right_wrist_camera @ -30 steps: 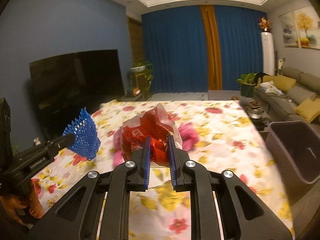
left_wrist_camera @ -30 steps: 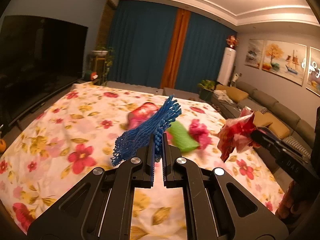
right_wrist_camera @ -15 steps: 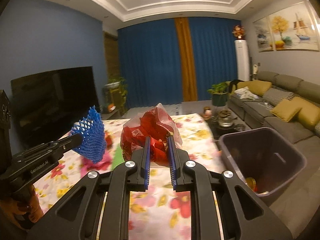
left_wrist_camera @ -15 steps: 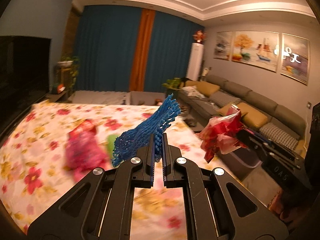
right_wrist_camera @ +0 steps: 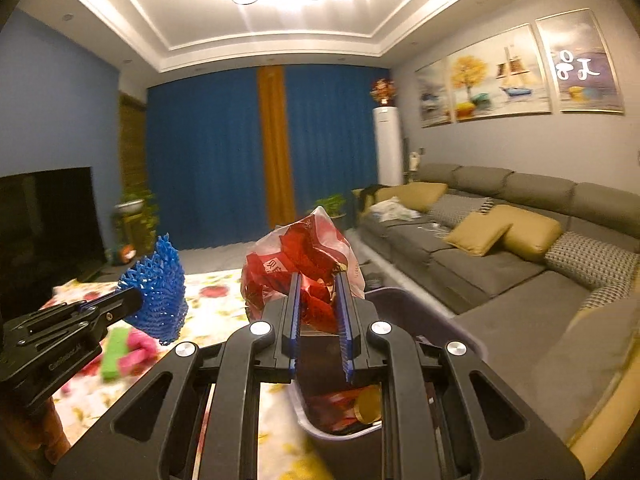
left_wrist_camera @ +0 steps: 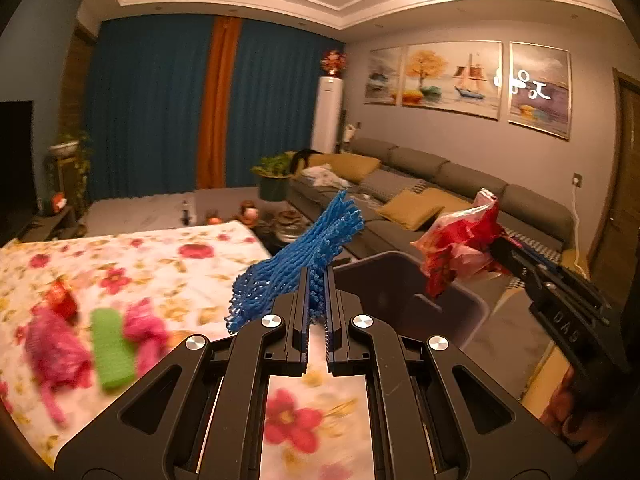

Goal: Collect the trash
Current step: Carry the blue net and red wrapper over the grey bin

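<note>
Left wrist view: we find the left gripper (left_wrist_camera: 317,280) clamped on a blue net (left_wrist_camera: 298,266), jaws nearly together. The bin (left_wrist_camera: 460,300) stands past the table (left_wrist_camera: 140,264) edge, ahead and to the right. We judge the net's loose, springy ends could snag on the ridged pads at release and fail to drop. Pink and green scraps (left_wrist_camera: 108,348) remain on the table.

Right wrist view: we find the right gripper (right_wrist_camera: 319,304) pinching a red-and-clear bag (right_wrist_camera: 304,256) narrowly, over the bin (right_wrist_camera: 400,300), which already holds trash. We judge the light bag could drift or catch the near rim and fall outside. The grippers sit close; releasing together risks a knock.
</note>
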### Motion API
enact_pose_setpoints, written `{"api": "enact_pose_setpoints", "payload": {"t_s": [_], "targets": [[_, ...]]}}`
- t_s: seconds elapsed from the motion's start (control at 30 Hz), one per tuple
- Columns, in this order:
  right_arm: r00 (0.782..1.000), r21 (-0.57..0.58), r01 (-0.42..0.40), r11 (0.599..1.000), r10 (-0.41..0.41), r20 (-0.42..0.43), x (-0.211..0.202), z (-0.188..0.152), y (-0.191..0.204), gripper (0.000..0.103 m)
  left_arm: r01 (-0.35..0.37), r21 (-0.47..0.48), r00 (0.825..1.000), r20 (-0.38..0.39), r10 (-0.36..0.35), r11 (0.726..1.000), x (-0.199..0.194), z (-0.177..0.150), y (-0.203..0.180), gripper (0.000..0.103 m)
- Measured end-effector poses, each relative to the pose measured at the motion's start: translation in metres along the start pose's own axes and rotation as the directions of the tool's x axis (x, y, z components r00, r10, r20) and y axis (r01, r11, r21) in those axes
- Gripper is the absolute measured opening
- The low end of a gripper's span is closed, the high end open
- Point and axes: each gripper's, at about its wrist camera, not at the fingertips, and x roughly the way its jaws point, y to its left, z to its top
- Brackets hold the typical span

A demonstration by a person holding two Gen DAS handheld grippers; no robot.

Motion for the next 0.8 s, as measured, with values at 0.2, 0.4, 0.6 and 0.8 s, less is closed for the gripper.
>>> {"api": "enact_pose_setpoints", "payload": {"t_s": [0.2, 0.4, 0.6, 0.8], "targets": [[0.997, 0.013, 0.073, 0.997, -0.073, 0.002, 0.011, -0.008, -0.024, 0.017, 0.095, 0.024, 0.995, -0.001, -0.095, 0.995, 0.030, 0.003, -0.032, 0.005], [0.993, 0.037, 0.119, 0.992, -0.119, -0.003, 0.024, -0.009, -0.045, 0.017, 0.154, 0.052, 0.988, -0.003, -0.154, 0.987, 0.055, 0.003, -0.057, 0.005], [0.990, 0.057, 0.142, 0.988, -0.142, -0.007, 0.027, -0.012, -0.050, 0.017, 0.205, 0.051, 0.979, -0.007, -0.205, 0.977, 0.073, 0.002, -0.070, 0.005], [0.990, 0.068, 0.143, 0.987, -0.142, -0.019, 0.034, -0.014, -0.054, 0.018, 0.245, 0.053, 0.969, -0.012, -0.245, 0.968, 0.088, -0.001, -0.079, 0.005]]}}
